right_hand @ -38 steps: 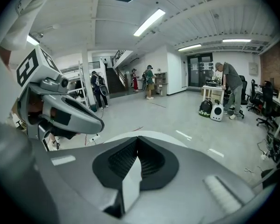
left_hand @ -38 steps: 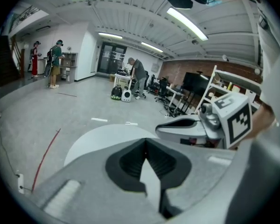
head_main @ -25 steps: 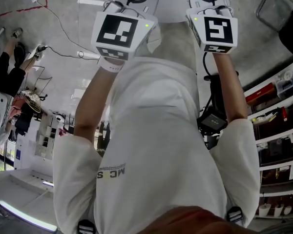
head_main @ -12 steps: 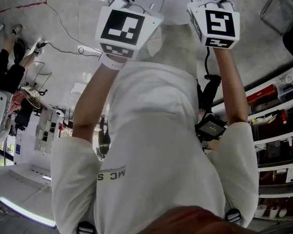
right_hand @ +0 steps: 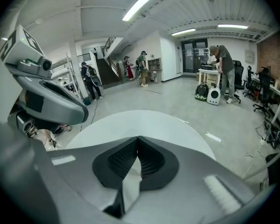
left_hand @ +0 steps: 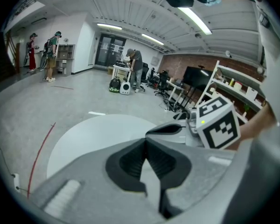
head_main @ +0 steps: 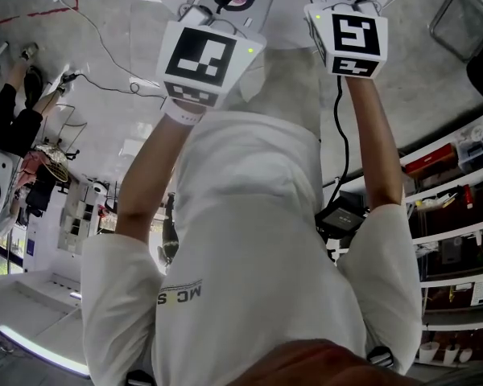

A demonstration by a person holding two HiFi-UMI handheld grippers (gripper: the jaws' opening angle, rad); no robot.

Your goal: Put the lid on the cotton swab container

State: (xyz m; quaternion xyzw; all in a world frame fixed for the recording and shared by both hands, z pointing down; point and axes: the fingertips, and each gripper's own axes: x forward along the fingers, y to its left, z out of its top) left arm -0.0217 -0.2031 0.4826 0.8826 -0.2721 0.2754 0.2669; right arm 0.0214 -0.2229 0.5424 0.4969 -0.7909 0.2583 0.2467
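Observation:
No cotton swab container or lid shows in any view. In the left gripper view my left gripper (left_hand: pixel 146 139) has its jaws closed tip to tip, with nothing between them, over a round white table (left_hand: pixel 91 135). My right gripper (right_hand: pixel 138 138) is likewise shut and empty above the same table (right_hand: pixel 147 121). From the head view I see mostly the person's white shirt (head_main: pixel 258 240). Both arms are stretched forward, and the left marker cube (head_main: pixel 197 59) and the right marker cube (head_main: pixel 355 39) are side by side near the table's edge (head_main: pixel 288 18).
Grey concrete floor surrounds the table, with a red tape line (left_hand: pixel 41 149) and cables (head_main: pixel 105 47). Shelving (head_main: pixel 455 175) stands to the right. Several people (right_hand: pixel 142 68) and desks with chairs (left_hand: pixel 130 76) are far across the room. A black device (head_main: pixel 338 214) hangs at the person's waist.
Both arms have stretched a little farther forward, so the marker cubes sit slightly higher in the head view. Both grippers remain shut and empty.

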